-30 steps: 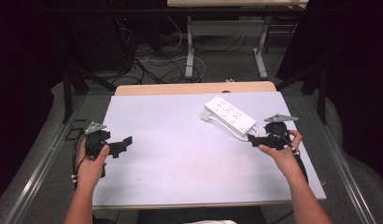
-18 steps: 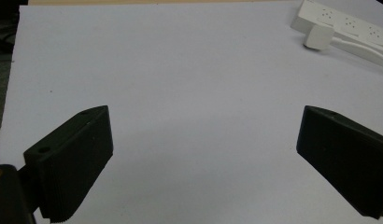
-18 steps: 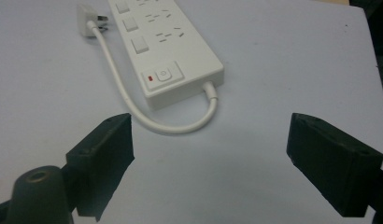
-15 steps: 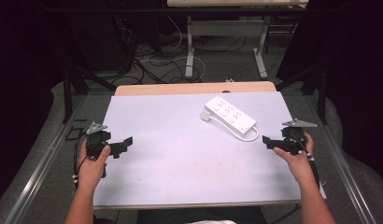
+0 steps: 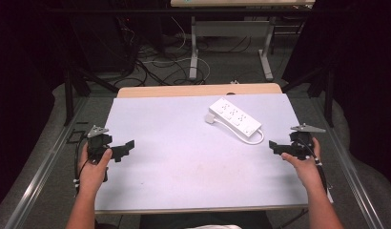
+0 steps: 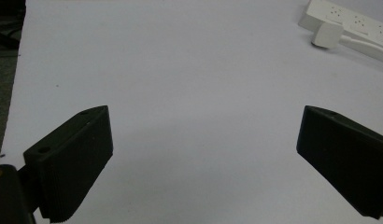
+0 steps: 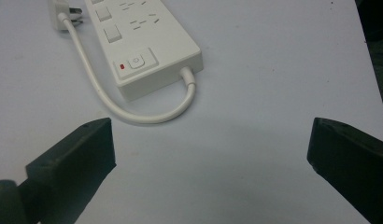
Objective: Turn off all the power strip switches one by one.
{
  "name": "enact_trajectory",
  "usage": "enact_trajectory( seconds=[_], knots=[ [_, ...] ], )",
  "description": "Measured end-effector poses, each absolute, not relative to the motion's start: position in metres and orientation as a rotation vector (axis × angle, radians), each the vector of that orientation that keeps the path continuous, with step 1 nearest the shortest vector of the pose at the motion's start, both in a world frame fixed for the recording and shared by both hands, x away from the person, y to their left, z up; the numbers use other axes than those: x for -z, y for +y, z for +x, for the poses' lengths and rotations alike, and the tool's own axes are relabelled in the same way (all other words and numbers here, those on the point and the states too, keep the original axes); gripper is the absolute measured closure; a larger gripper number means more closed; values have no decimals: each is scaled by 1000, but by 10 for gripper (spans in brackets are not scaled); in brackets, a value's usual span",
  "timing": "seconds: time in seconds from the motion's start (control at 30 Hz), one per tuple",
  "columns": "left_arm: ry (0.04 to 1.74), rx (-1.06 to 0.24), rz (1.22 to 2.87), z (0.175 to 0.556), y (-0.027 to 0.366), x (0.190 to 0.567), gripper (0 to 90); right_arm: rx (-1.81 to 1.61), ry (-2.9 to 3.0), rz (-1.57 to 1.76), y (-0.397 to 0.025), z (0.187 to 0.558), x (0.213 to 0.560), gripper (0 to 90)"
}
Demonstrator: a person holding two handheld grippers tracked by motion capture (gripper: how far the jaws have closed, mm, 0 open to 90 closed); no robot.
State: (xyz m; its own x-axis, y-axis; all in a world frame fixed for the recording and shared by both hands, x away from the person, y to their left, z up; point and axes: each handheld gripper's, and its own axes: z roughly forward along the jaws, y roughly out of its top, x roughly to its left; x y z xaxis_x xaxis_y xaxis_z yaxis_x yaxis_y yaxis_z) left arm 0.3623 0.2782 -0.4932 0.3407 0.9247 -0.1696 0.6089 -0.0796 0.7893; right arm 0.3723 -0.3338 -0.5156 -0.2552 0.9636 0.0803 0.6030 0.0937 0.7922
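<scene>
A white power strip (image 5: 235, 117) lies on the pale table top (image 5: 184, 157), right of centre toward the back. Its short white cable (image 7: 133, 114) loops round to a white plug (image 5: 210, 119) at its far end. The right gripper view brings the strip (image 7: 143, 42) close, with a red light beside its switch. My right gripper (image 5: 274, 145) hovers open near the table's right edge, just short of the strip, nothing between its jaws. At the left edge my left gripper (image 5: 127, 148) is held open and empty, far from the strip (image 6: 353, 25).
Beyond the table's wooden back edge (image 5: 198, 89) the floor carries tangled cables (image 5: 155, 62) and the grey legs of another desk (image 5: 193, 47). Metal rails (image 5: 50, 157) run along both sides of the table.
My right gripper has pulled back from the power strip's cable end toward the right edge of the table. The left gripper has stayed where it was.
</scene>
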Motion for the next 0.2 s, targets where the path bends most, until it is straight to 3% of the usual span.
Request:
enact_trajectory(
  seconds=[0.2],
  knots=[
    [1365,-487,1785,362,280,494,32,-1027,1908,1529,-335,372,515,0]
  ],
)
